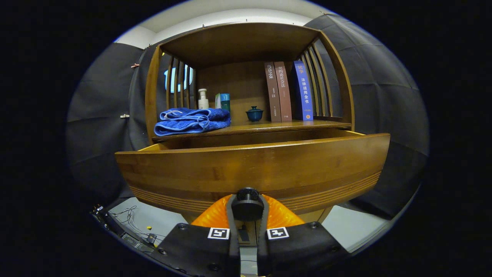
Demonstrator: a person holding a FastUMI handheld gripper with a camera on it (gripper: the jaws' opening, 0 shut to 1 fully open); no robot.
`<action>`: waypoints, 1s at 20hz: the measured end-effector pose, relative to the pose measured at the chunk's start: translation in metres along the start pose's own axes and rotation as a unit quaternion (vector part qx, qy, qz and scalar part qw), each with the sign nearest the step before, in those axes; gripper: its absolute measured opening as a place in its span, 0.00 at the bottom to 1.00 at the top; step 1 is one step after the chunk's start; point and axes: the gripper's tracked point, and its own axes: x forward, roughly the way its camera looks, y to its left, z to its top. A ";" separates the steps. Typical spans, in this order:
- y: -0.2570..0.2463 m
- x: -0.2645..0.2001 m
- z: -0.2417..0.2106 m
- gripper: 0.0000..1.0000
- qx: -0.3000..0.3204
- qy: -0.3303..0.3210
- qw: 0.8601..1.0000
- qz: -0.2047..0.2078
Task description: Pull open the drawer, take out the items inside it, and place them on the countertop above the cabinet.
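The wooden drawer (307, 165) of the cabinet stands pulled out toward me, its wide front panel just beyond the fingers. My gripper (247, 207) is shut on the drawer's round dark knob (247, 197), with one finger on each side of it. The drawer front hides what lies inside. Above the drawer runs the countertop (323, 124), a wooden shelf under a curved hood. On its left part lies a folded blue towel (192, 121).
On the countertop behind the towel stand a white pump bottle (203, 99) and a green box (223, 102). A small teal lidded cup (254, 114) sits mid-shelf, with three upright books (286, 92) to its right. Cables (130, 223) lie on the floor below left.
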 end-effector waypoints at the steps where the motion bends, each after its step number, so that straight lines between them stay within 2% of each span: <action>1: 0.000 -0.008 -0.002 0.21 -0.001 0.001 1.000 0.000; 4: 0.000 -0.026 -0.013 0.21 0.000 0.005 1.000 0.000; 8: -0.001 -0.028 -0.013 0.21 0.000 0.010 1.000 -0.003; 9: 0.001 -0.028 -0.012 0.30 0.003 0.015 1.000 0.004; 14: -0.008 -0.048 0.004 1.00 0.002 0.015 1.000 0.007; 18: 0.001 -0.069 0.040 0.99 0.016 0.019 0.999 0.044; 20: -0.007 -0.075 0.074 0.99 -0.009 0.006 0.999 0.041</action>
